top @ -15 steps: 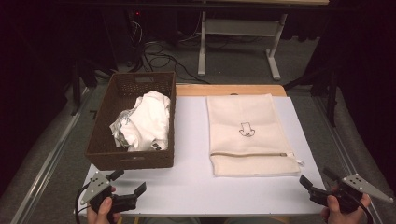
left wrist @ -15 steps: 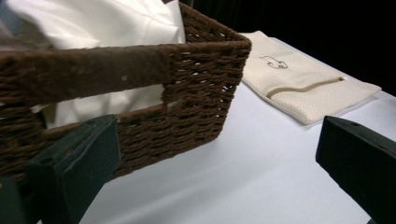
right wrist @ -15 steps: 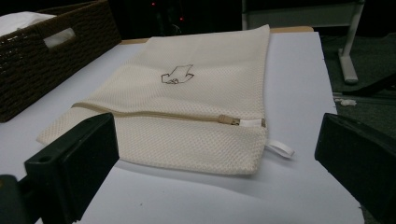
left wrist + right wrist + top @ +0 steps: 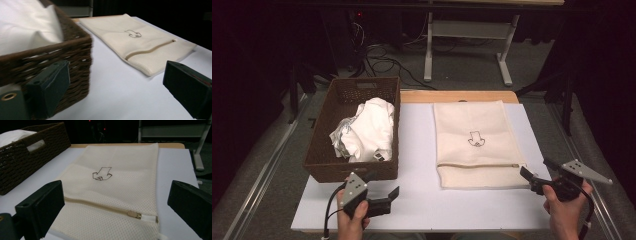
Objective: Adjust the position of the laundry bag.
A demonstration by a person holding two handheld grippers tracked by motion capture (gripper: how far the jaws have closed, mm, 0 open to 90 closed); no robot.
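- Centrally, a flat cream mesh laundry bag with a tan zipper [image 4: 475,145] lies on the white table top [image 4: 417,165], its zipped end toward the person and a small dark emblem [image 4: 102,174] printed mid-panel.
- Just left of it, apart from the bag, stands a dark brown woven basket [image 4: 343,170] holding crumpled white clothing [image 4: 369,127].
- Judging by the layout, the likely step is unzipping the bag: the metal zipper pull [image 4: 133,214] sits at the right end, so one jaw pair should pin the fabric beside it while the other draws the pull along the seam, low and straight.
- Near the bag's front right corner, the right gripper [image 4: 537,176] hovers with jaws wide apart, holding nothing.
- By the basket's front wall, the left gripper [image 4: 382,192] is likewise spread wide and empty.
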